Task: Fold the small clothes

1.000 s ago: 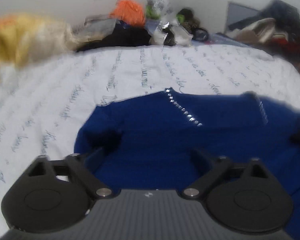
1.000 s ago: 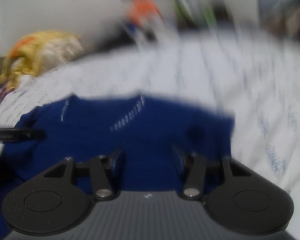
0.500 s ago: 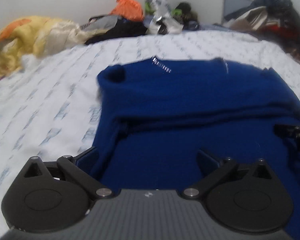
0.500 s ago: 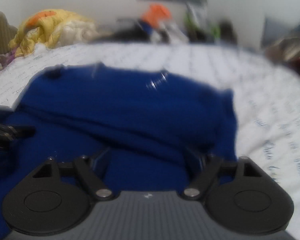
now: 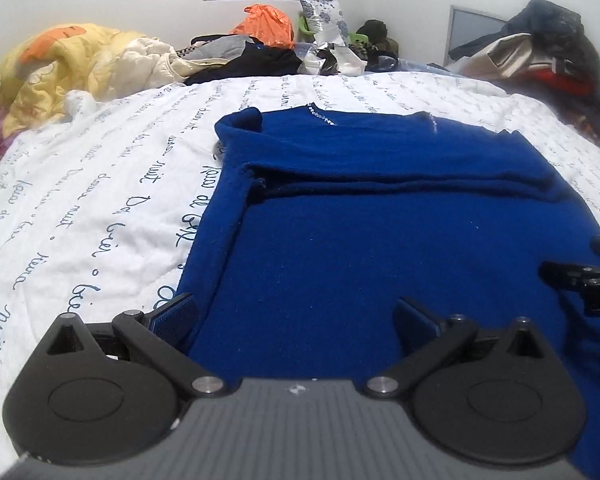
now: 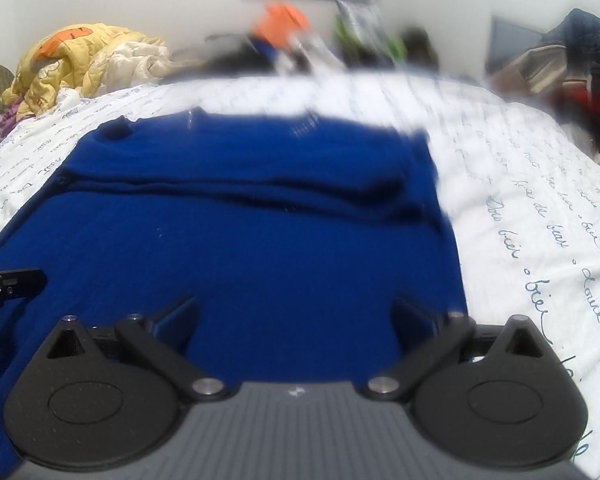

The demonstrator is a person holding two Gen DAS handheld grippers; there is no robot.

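Right wrist view is motion-blurred across the far half: clutter behind the blue sweater point(image 6: 252, 216) is smeared, only an orange blob and a wall picture's lower edge read. The near hem of the sweater is hidden under both gripper bodies, and its right side is cut off in the left wrist view.

Sweater lies flat on the white script-print bedsheet point(image 5: 100, 200), neckline with a sparkly trim point(image 5: 320, 116) at the far end. Sleeves look folded across the chest in a horizontal band, probably two layers, hard to confirm.

Left gripper point(image 5: 296, 312): jaws spread wide, nothing pinched; left finger over the sweater's left edge, right finger over the body. Right gripper point(image 6: 294, 312): jaws spread wide and have just been opening, only flat sweater fabric showing between them, pads clear of it. Each gripper's tip pokes into the other's view at the frame edge.

Beyond the sweater's far end: yellow quilt point(image 5: 60, 68) to the left, orange plastic bag point(image 5: 268, 24) and dark clothes in the middle, clothes heap point(image 5: 548, 52) to the right. Bag contents not visible.
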